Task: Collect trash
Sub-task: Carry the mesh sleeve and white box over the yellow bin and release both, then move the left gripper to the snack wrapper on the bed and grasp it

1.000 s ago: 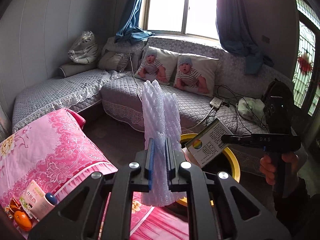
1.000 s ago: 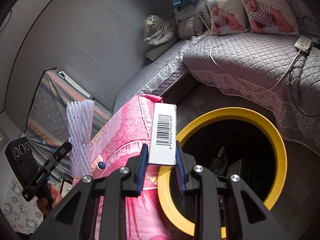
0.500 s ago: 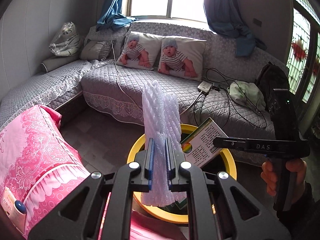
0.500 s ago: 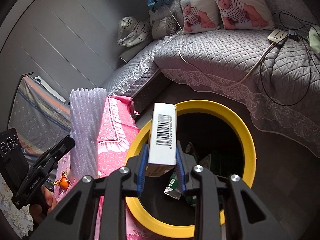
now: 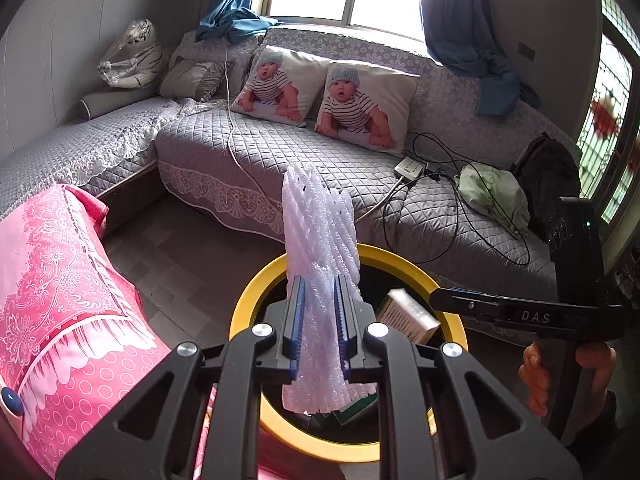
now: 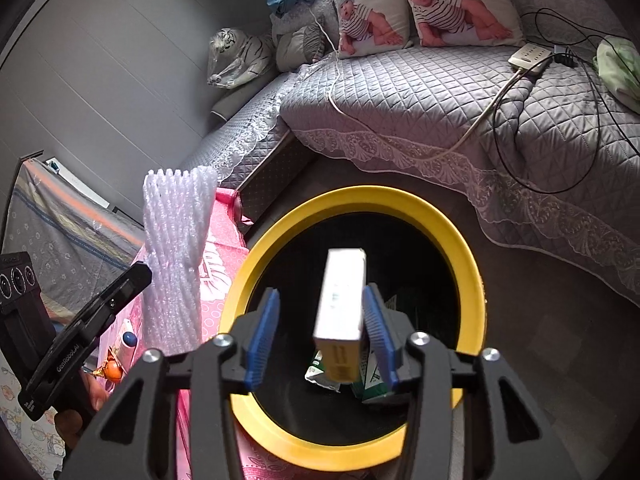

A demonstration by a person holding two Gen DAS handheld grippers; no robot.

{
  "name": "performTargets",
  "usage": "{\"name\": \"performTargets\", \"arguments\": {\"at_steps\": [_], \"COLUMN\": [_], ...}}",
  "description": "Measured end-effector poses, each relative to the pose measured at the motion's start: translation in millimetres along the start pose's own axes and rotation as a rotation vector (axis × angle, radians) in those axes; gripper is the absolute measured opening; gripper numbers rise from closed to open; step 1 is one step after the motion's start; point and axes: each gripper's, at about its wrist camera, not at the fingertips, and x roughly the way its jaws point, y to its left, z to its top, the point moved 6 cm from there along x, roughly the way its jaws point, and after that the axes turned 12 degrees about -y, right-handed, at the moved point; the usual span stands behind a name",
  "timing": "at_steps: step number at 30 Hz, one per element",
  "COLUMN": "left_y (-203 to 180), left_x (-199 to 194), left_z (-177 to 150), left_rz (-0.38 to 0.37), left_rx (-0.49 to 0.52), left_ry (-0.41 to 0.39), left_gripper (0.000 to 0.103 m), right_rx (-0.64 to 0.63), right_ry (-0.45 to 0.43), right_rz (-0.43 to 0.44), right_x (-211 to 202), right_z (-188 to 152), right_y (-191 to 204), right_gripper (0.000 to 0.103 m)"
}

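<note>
Trash already lies in the yellow-rimmed bin (image 6: 472,300). Right tongs (image 6: 324,344) are spread, the small box (image 6: 342,300) loose between them above the opening. Left tongs (image 5: 319,328) clench the foam netting (image 5: 320,240) over the bin's rim, not yet dropped.

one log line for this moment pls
left gripper: shut on foam net | right gripper: open, box released over yellow bin | next: drop net
</note>
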Motion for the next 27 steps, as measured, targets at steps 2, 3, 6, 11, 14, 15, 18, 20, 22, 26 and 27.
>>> {"name": "performTargets", "arguments": {"at_steps": [2, 3, 6, 11, 14, 15, 18, 20, 22, 26, 27], "left_y": [7, 10, 11, 19, 33, 39, 64, 85, 108, 158, 171], "left_x": [-1, -3, -4, -13, -30, -38, -68, -89, -110, -161, -175], "left_z": [0, 1, 3, 7, 9, 10, 11, 11, 11, 0, -5], "left_rz": [0.018, 0.03, 0.029, 0.03, 0.048, 0.055, 0.097, 0.136, 0.169, 0.263, 0.293], "left_rx": [-0.023, -0.036, -0.037, -0.065, -0.068, -0.065, -0.047, -0.047, -0.061, -0.048, -0.044], "left_ry": [-0.003, -0.017, -0.027, -0.053, -0.091, -0.105, -0.151, -0.174, -0.186, -0.213, -0.216], "left_gripper": [0.055, 0.075, 0.072, 0.08, 0.091, 0.091, 0.095, 0.095, 0.095, 0.095, 0.095], "right_rx": [0.016, 0.025, 0.048, 0.045, 0.021, 0.009, -0.038, -0.08, -0.119, -0.185, -0.206], "right_ry": [-0.003, -0.005, -0.01, -0.055, -0.067, -0.067, -0.067, -0.055, -0.039, 0.012, 0.028], "right_rz": [-0.006, -0.007, -0.006, -0.017, 0.009, 0.024, 0.078, 0.119, 0.154, 0.235, 0.252], "right_x": [-2, -4, -8, -24, -29, -29, -27, -23, -17, -6, -3], "right_z": [1, 2, 4, 13, 16, 16, 14, 10, 4, -14, -19], "right_y": [-4, -6, -11, -10, 0, 5, 27, 48, 69, 114, 125], "right_gripper": [0.05, 0.05, 0.05, 0.05, 0.052, 0.053, 0.058, 0.058, 0.058, 0.059, 0.059]}}
